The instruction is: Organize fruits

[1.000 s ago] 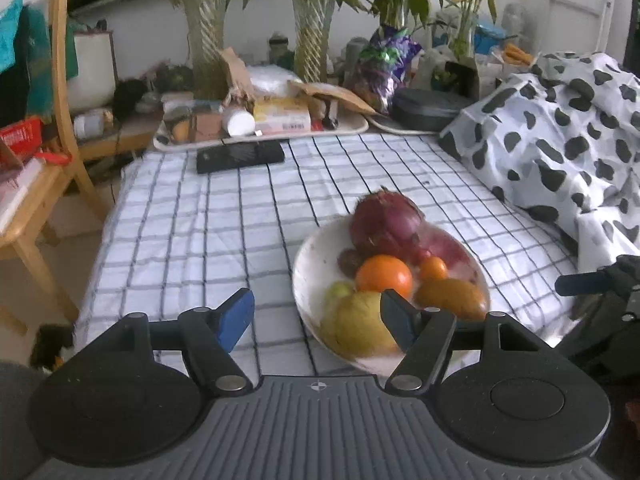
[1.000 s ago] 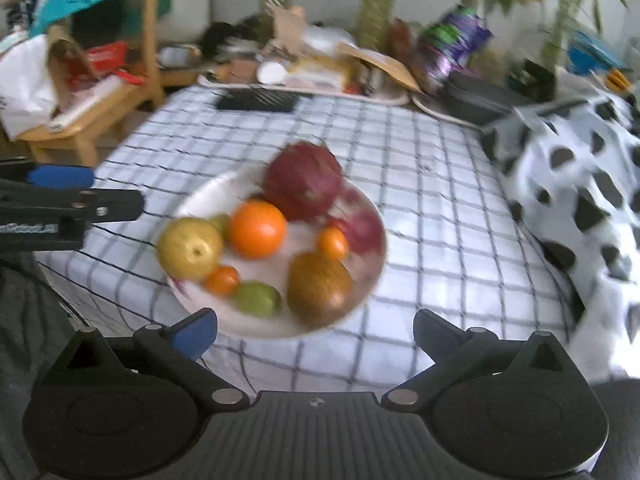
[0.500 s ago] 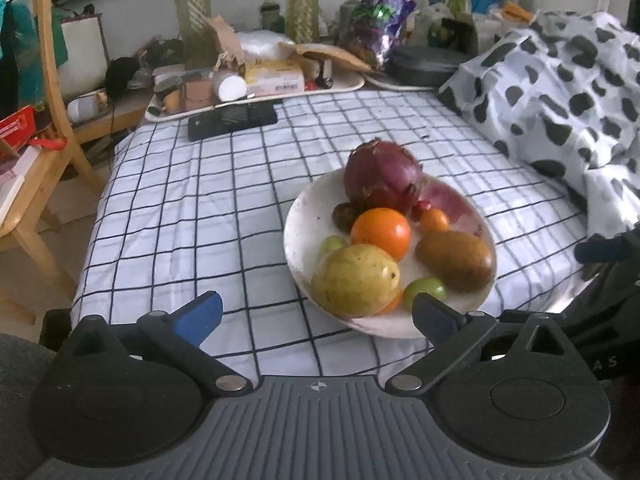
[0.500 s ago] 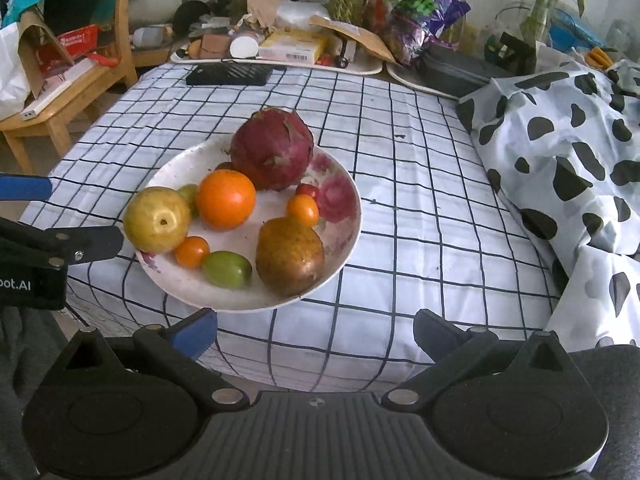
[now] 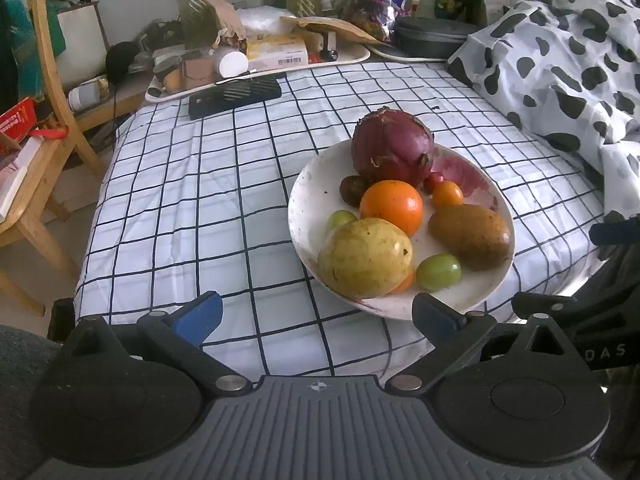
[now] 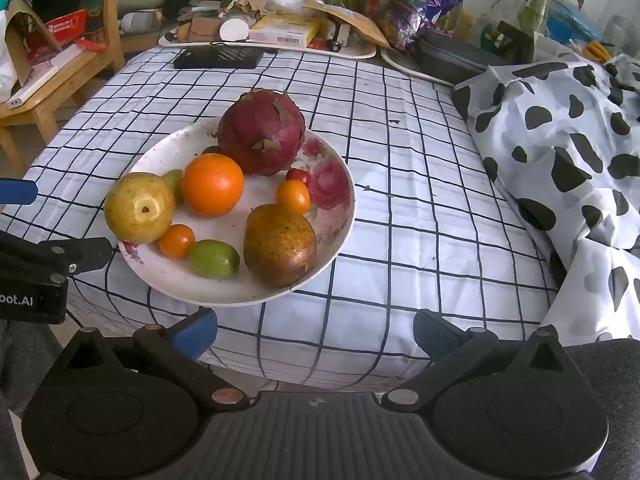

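Observation:
A white floral plate [image 5: 308,200] [image 6: 340,216] sits near the front of the checked tablecloth. It holds a dragon fruit [image 5: 392,150] [image 6: 262,132], an orange [image 5: 391,206] [image 6: 213,185], a yellow pear [image 5: 366,258] [image 6: 139,213], a brown pear [image 5: 470,236] [image 6: 279,245], green fruits [image 5: 439,272] [image 6: 213,259] and small orange tomatoes [image 5: 447,194] [image 6: 293,197]. My left gripper [image 5: 318,314] is open and empty, just in front of the plate. My right gripper [image 6: 316,330] is open and empty, at the table's front edge below the plate.
A cow-print cloth [image 5: 560,64] [image 6: 560,152] is heaped at the right. A black device [image 5: 234,94] [image 6: 218,58] and cluttered trays [image 5: 264,56] [image 6: 276,32] line the back. A wooden chair [image 5: 36,120] [image 6: 60,64] stands at the left.
My left gripper has opened wider and drawn back and up, so the whole plate now shows. The right view has steadied and pulled back slightly from the plate.

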